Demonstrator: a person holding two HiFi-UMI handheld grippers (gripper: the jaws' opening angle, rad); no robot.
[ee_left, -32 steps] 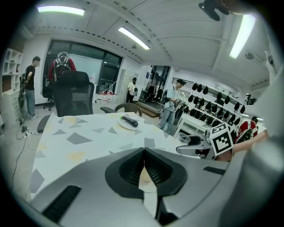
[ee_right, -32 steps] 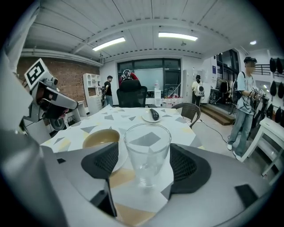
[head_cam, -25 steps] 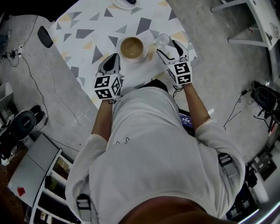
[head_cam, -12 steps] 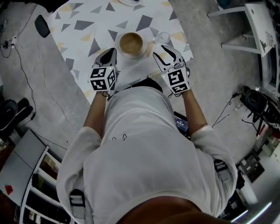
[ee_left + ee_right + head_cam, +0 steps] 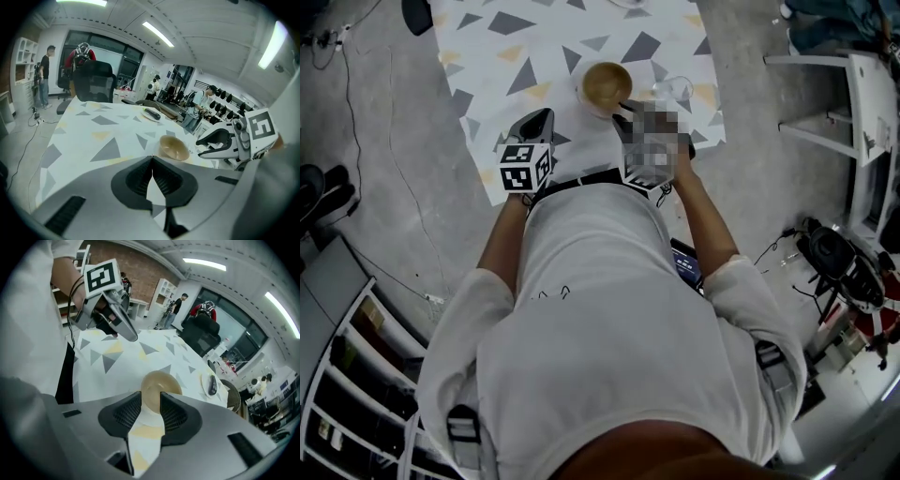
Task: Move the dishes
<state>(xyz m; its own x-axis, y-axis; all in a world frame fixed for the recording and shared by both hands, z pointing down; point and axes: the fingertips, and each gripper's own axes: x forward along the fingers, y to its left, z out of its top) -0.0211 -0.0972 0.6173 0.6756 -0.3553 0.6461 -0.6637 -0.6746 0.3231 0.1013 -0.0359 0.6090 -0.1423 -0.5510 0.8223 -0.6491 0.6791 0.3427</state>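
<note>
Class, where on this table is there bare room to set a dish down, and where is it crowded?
Free: the cloth left of the bowl, and the stretch between bowl and far plate. Crowded: the near right corner, where bowl and glass sit close.

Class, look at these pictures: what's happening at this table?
A person works two hand-held grippers over a patterned table. The right gripper has just been closing its jaws around the near rim of the brown bowl; whether they pinch it yet is unclear. The left gripper hovers nearby, jaws together and empty. A glass stands beside the bowl.
</note>
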